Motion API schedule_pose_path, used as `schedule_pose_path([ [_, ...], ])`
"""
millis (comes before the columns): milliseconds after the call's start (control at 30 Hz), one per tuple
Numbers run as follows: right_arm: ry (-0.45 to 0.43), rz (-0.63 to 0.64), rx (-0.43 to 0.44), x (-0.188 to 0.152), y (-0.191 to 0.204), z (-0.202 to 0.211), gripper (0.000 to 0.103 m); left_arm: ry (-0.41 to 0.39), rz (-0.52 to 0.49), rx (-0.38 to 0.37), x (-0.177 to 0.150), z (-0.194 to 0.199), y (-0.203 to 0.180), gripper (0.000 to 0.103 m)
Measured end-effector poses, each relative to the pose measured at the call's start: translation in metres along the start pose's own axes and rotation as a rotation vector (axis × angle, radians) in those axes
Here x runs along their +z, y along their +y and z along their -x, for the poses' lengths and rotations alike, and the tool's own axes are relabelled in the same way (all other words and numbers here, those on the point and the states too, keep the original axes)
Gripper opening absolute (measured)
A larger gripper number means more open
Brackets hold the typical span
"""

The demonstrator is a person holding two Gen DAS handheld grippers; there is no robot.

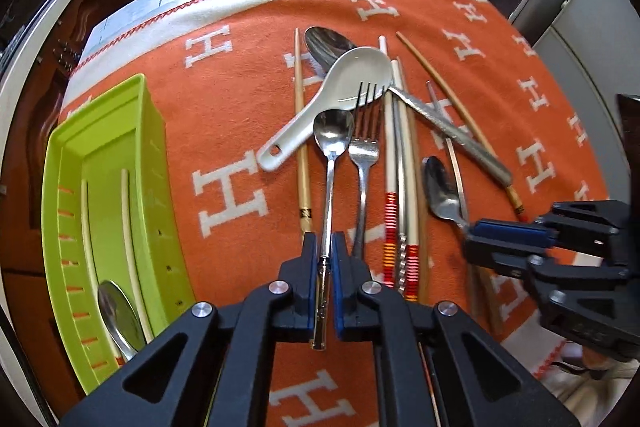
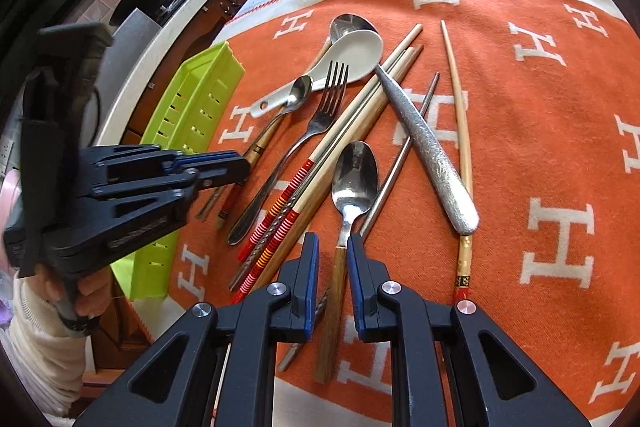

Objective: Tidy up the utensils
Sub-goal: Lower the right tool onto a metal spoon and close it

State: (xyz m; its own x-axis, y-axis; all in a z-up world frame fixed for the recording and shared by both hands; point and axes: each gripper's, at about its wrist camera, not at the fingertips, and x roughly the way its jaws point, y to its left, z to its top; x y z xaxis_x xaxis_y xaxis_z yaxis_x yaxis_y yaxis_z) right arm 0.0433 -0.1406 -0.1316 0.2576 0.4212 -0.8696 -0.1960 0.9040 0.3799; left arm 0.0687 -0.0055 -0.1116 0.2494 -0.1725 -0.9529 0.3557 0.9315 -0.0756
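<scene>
My left gripper [image 1: 324,247] points steeply down and is shut on the thin handle of a slim metal spoon [image 1: 334,131]; in the right wrist view it [image 2: 240,167] comes in from the left. My right gripper [image 2: 332,247] stands slightly open astride the wooden handle of a steel spoon [image 2: 354,171], with gaps on both sides of the handle. The left wrist view shows it [image 1: 480,235] at that spoon's neck. A fork [image 1: 364,147], a white ceramic spoon [image 1: 352,79], red-banded chopsticks [image 1: 390,219] and a textured metal handle [image 2: 432,147] lie heaped between them.
A lime-green slotted tray [image 1: 104,131] at the left table edge holds a metal spoon [image 1: 116,315] and two pale chopsticks. An orange cloth [image 1: 248,107] with white H letters covers the table. Dark cabinets and a counter stand behind. A hand [image 2: 88,291] in a white sleeve holds the left gripper.
</scene>
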Motion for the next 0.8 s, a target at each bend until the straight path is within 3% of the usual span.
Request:
schedule_pose_path([
  [367,0.017,0.091,-0.098,0.005,0.019,-0.019,0.012,0.031,0.073,-0.051,-0.016,-0.009,-0.005,0.004],
  [600,0.017,0.034,-0.048,0.001,0.012,-0.016,0.006,0.034,0.107,-0.072,-0.013,-0.014,-0.002,0.005],
  [733,-0.005,0.018,-0.044,-0.006,0.008,-0.004,0.006,0.036,0.112,-0.049,-0.002,-0.017,-0.002,0.019],
  [800,-0.012,0.010,-0.041,-0.006,0.007,-0.002,0.006,0.045,0.110,-0.048,0.002,-0.020,-0.004,0.021],
])
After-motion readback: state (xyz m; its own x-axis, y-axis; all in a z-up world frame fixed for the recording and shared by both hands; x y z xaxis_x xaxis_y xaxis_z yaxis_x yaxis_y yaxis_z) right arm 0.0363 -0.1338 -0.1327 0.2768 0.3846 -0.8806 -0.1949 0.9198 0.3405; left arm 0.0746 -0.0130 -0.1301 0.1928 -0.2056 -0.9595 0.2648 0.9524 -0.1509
